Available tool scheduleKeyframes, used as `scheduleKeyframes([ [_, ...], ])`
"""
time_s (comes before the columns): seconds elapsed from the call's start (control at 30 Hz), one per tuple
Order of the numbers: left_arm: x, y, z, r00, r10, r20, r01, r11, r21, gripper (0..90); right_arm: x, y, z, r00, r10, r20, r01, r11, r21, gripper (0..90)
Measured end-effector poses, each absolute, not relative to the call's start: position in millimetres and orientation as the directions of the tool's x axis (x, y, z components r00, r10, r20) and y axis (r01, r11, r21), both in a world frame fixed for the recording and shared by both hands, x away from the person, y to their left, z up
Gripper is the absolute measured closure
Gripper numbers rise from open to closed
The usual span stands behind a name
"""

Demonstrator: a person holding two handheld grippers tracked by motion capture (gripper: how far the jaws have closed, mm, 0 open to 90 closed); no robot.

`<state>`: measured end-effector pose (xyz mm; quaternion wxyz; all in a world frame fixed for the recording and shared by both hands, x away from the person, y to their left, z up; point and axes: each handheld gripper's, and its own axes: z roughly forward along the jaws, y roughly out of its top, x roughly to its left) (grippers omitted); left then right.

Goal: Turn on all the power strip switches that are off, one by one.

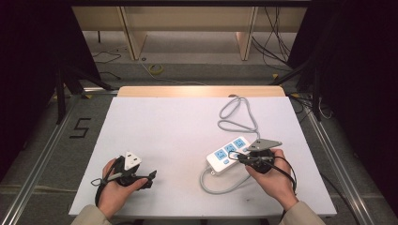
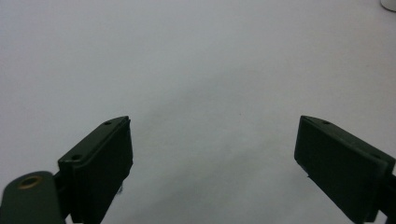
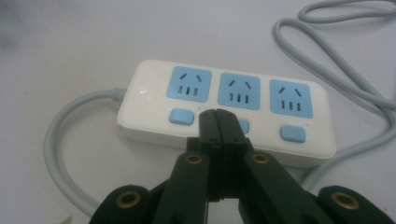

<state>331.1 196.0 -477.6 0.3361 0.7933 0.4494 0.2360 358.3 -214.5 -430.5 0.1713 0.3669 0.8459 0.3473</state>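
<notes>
I have the right gripper (image 3: 219, 114) pinched fully together with nothing between its jaws, and its joined tips sit at the middle blue switch (image 3: 243, 126) of the white power strip (image 3: 144, 98), covering most of that button. Whether the tips are pressing it or only hovering over it I cannot tell. In the high view the strip (image 1: 216, 163) lies on the white table (image 1: 164, 131) at about 4 o'clock from the table's centre, its long axis running from 8 o'clock to 2 o'clock, just at 10 o'clock from my right gripper (image 1: 241, 159). So the right hand is by far the nearer one, and I judge the next move to be a short push straight down. The left gripper (image 1: 151, 178) rests well apart toward 7 o'clock, jaws wide and empty over bare table. The grey cord (image 1: 234, 115) loops away toward 12 o'clock; its plug end is hard to make out
</notes>
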Motion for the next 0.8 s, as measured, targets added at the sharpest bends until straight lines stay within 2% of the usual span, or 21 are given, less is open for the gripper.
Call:
scheduleKeyframes([
  [0.8, 331, 196, -477, 0.487, 0.870, 0.078, 0.550, -0.375, 0.747, 11.6, 369, -191, -432, -0.688, 0.725, -0.016, 0.536, 0.523, 0.662, 90.0],
])
